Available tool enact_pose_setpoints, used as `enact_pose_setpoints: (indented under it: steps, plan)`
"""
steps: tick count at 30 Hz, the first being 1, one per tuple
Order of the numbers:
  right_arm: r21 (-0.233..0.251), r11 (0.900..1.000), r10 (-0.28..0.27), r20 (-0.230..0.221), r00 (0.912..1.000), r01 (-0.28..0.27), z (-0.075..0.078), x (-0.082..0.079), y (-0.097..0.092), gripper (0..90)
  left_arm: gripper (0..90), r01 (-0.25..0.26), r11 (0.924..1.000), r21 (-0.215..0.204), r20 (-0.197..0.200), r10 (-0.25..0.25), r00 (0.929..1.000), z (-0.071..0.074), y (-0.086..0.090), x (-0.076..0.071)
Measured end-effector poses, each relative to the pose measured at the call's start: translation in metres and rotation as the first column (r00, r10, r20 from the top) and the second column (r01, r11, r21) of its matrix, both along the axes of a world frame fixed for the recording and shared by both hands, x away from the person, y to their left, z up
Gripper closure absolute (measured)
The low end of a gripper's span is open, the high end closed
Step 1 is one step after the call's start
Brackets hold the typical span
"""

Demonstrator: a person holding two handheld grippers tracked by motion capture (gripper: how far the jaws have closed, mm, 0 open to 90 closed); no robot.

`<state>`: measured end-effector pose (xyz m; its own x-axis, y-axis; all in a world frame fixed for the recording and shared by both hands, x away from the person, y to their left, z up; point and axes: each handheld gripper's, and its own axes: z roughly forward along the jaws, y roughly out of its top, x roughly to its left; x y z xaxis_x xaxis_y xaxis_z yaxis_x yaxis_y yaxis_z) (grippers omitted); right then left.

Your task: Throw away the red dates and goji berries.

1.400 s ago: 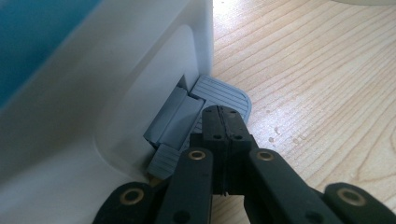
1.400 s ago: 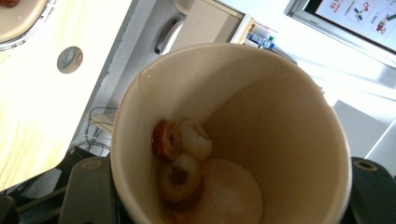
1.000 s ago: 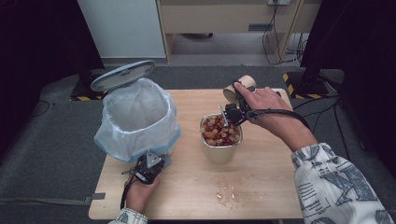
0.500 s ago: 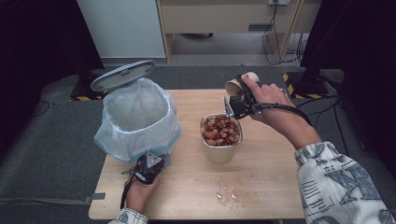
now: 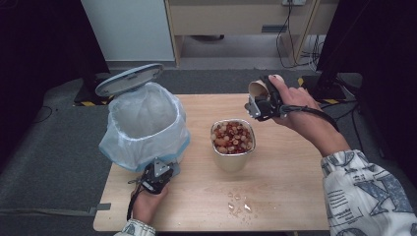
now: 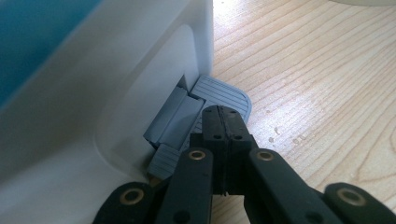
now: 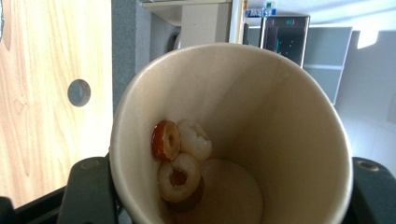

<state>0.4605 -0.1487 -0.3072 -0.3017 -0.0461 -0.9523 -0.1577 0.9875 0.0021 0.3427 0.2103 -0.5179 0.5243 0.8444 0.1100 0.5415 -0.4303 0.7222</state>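
Note:
My right gripper (image 5: 262,100) is shut on a tan paper cup (image 5: 257,88), held tipped on its side above the table's far right. In the right gripper view the paper cup (image 7: 280,116) still has a few red and white fruit slices (image 7: 180,158) lying in it, with my jaws on either side. A cream pot (image 5: 233,157) full of the same slices (image 5: 232,136) stands mid-table. My left gripper (image 5: 156,176) is shut, with its tips (image 6: 223,122) resting on the grey foot pedal (image 6: 223,93) of the white bin (image 5: 142,123), whose lid (image 5: 129,78) stands open.
A white liner bag (image 5: 169,147) drapes over the bin's rim. Small crumbs (image 5: 238,204) lie on the wooden table (image 5: 295,196) in front of the pot. A cable hole (image 7: 79,92) is in the tabletop. Dark floor surrounds the table.
My right gripper has carried the cup up and back to the right, away from the pot's rim. The left gripper has stayed on the pedal.

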Motion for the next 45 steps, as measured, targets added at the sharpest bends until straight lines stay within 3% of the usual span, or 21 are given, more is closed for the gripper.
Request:
enact_pose_setpoints:
  steps: [4, 5, 6, 7, 8, 9, 13, 23, 29, 31, 32, 34, 35, 36, 37, 38, 39, 40, 42, 44, 45]
  plan:
    - [0.076, 0.9971, -0.001, -0.033, 0.9994, 0.003, 0.002, 0.001, -0.005, 33.9, 89.2, -0.001, 1.0000, 0.001, 0.000, 0.001, 1.0000, 0.000, 0.000, 0.000]
    - [0.139, 0.9902, 0.005, -0.066, 0.9978, 0.004, 0.004, 0.001, -0.005, 33.9, 89.3, 0.000, 1.0000, 0.001, 0.000, 0.000, 1.0000, 0.000, 0.000, 0.000]
    - [0.139, 0.9902, 0.005, -0.066, 0.9978, 0.004, 0.004, 0.001, -0.005, 33.9, 89.3, 0.000, 1.0000, 0.000, 0.000, 0.000, 1.0000, 0.000, 0.000, 0.000]
    - [0.199, 0.9800, 0.012, -0.092, 0.9957, 0.006, 0.007, 0.002, -0.006, 33.8, 89.3, 0.000, 1.0000, 0.000, 0.000, 0.000, 1.0000, 0.000, 0.000, 0.000]
    - [0.199, 0.9800, 0.012, -0.092, 0.9957, 0.006, 0.007, 0.002, -0.006, 33.8, 89.2, 0.000, 1.0000, 0.000, 0.000, 0.000, 1.0000, 0.000, 0.000, 0.000]
    - [0.244, 0.9698, 0.016, -0.111, 0.9937, 0.011, 0.009, 0.003, -0.008, 33.8, 89.2, 0.001, 1.0000, 0.000, 0.000, -0.001, 1.0000, 0.000, 0.000, 0.000]
    - [0.306, 0.9514, 0.014, -0.149, 0.9887, 0.033, 0.013, 0.006, -0.014, 33.7, 89.2, 0.001, 1.0000, -0.001, 0.000, -0.001, 1.0000, 0.000, 0.000, 0.000]
    - [0.368, 0.9245, -0.032, -0.185, 0.9823, 0.099, 0.015, 0.017, -0.040, 33.5, 89.2, 0.000, 1.0000, 0.000, 0.000, 0.000, 1.0000, 0.000, 0.000, 0.000]
    - [0.419, 0.8987, -0.036, -0.219, 0.9750, 0.128, 0.015, 0.024, -0.053, 33.5, 89.2, 0.001, 1.0000, -0.001, -0.001, -0.001, 1.0000, 0.000, 0.000, 0.000]
    - [0.466, 0.8743, -0.020, -0.245, 0.9693, 0.136, 0.014, 0.028, -0.057, 33.4, 89.2, 0.002, 1.0000, -0.001, -0.001, -0.002, 1.0000, 0.000, 0.000, 0.000]
    - [0.503, 0.8521, -0.006, -0.266, 0.9640, 0.144, 0.012, 0.031, -0.060, 33.3, 89.2, -0.001, 1.0000, -0.003, -0.001, 0.001, 1.0000, 0.000, 0.001, 0.000]
    - [0.516, 0.8439, 0.003, -0.275, 0.9615, 0.145, 0.011, 0.032, -0.061, 33.3, 89.2, -0.001, 1.0000, -0.006, -0.003, 0.001, 1.0000, 0.000, 0.001, 0.000]
    - [0.556, 0.8174, 0.027, -0.297, 0.9546, 0.150, 0.011, 0.033, -0.065, 33.4, 89.3, -0.001, 1.0000, -0.006, -0.003, 0.001, 1.0000, 0.000, 0.001, 0.000]
    - [0.556, 0.8174, 0.027, -0.297, 0.9546, 0.150, 0.011, 0.033, -0.065, 33.4, 89.3, -0.001, 1.0000, -0.006, -0.002, 0.001, 1.0000, 0.000, 0.001, 0.000]
    - [0.570, 0.8076, 0.034, -0.302, 0.9526, 0.152, 0.011, 0.034, -0.066, 33.4, 89.3, 0.000, 1.0000, -0.005, -0.002, 0.000, 1.0000, 0.000, 0.000, 0.000]
    - [0.600, 0.7839, 0.049, -0.314, 0.9482, 0.159, 0.011, 0.036, -0.070, 33.4, 89.3, 0.000, 1.0000, -0.005, -0.002, 0.000, 1.0000, 0.000, 0.001, 0.000]
    - [0.600, 0.7839, 0.049, -0.314, 0.9482, 0.159, 0.011, 0.036, -0.070, 33.4, 89.3, 0.001, 1.0000, -0.003, -0.002, -0.001, 1.0000, 0.000, 0.001, 0.000]
    - [0.625, 0.7633, 0.066, -0.330, 0.9415, 0.165, 0.011, 0.036, -0.073, 33.3, 89.2, 0.002, 1.0000, 0.000, -0.002, -0.002, 1.0000, 0.000, 0.001, 0.000]
    - [0.639, 0.7503, 0.082, -0.347, 0.9344, 0.171, 0.010, 0.036, -0.075, 33.3, 89.3, 0.002, 1.0000, 0.000, -0.002, -0.002, 1.0000, 0.000, 0.001, 0.000]
    - [0.641, 0.7482, 0.088, -0.351, 0.9322, 0.171, 0.010, 0.037, -0.076, 33.3, 89.3, 0.002, 1.0000, 0.001, -0.002, -0.002, 1.0000, 0.000, 0.001, 0.000]
    - [0.660, 0.7301, 0.108, -0.367, 0.9239, 0.177, 0.009, 0.037, -0.079, 33.2, 89.2, 0.002, 1.0000, 0.000, -0.002, -0.002, 1.0000, 0.000, 0.001, 0.000]
